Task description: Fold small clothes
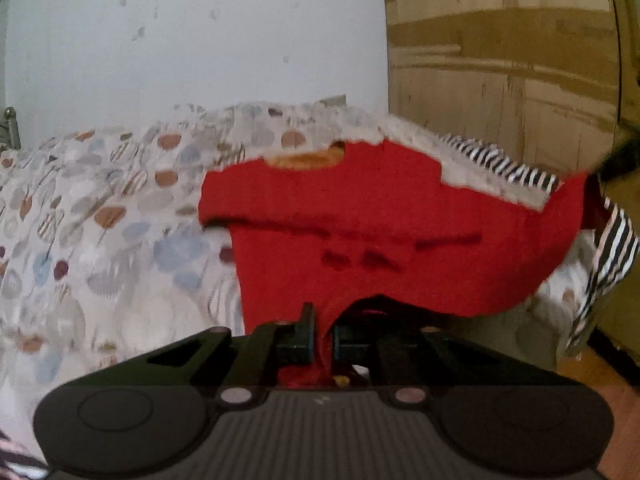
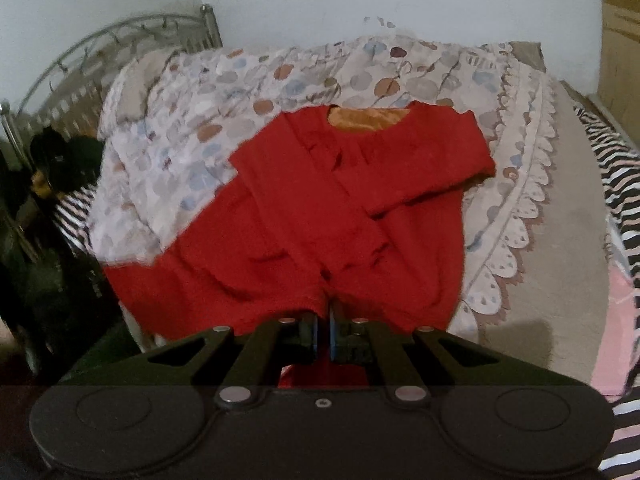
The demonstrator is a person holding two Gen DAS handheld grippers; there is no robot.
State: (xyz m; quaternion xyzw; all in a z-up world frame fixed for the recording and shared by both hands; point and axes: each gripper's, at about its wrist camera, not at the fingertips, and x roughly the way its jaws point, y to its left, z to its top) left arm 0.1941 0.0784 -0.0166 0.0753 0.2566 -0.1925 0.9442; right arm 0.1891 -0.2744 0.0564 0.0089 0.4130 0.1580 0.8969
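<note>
A small red sweater [image 2: 320, 208] with an orange lining at the neck lies on a patterned bedspread [image 2: 192, 120], its sleeves folded across the chest. My right gripper [image 2: 324, 332] is shut on the sweater's near hem. In the left wrist view the red sweater [image 1: 360, 232] is lifted at its near edge, and my left gripper [image 1: 323, 340] is shut on a fold of that red cloth, which passes between the pads. The far right corner of the sweater is held up near a dark blurred shape [image 1: 620, 160].
The bedspread [image 1: 100, 208] covers a bed with a metal headboard [image 2: 100, 52]. A zebra-striped sheet [image 2: 616, 184] shows at the bed's right side. A wooden wardrobe [image 1: 500, 60] stands beyond the bed, and a pale wall [image 1: 200, 40] is behind. Dark items [image 2: 52, 168] sit at the left.
</note>
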